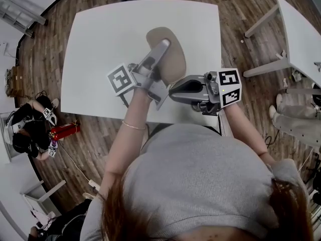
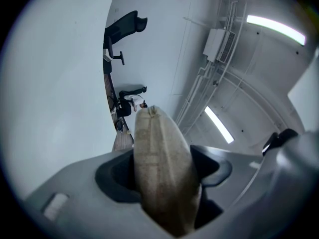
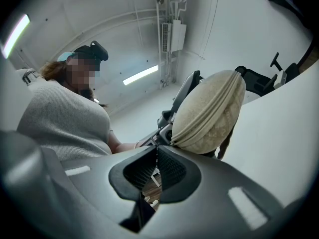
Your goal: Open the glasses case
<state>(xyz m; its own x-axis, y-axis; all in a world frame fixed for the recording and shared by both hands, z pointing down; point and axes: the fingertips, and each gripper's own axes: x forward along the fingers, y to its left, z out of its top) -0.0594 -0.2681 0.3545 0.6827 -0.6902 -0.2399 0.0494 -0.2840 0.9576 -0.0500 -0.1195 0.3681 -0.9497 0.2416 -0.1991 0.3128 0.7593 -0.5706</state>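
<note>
A beige fabric glasses case (image 1: 173, 59) with a zip along its edge is held up above the white table (image 1: 100, 34). My left gripper (image 1: 161, 54) is shut on it, one jaw on each broad side; in the left gripper view the case (image 2: 159, 168) fills the gap between the jaws. My right gripper (image 1: 171, 89) is shut, its tips just at the near end of the case. In the right gripper view the closed tips (image 3: 158, 151) meet beside the zip's end on the case (image 3: 209, 111). Whether a zip pull is pinched there is hidden.
A second white table (image 1: 301, 29) stands at the right, with another person's legs (image 1: 296, 114) beside it. A red object (image 1: 64, 130) and black gear lie on the wood floor at the left. A black office chair (image 2: 122, 26) stands beyond the table.
</note>
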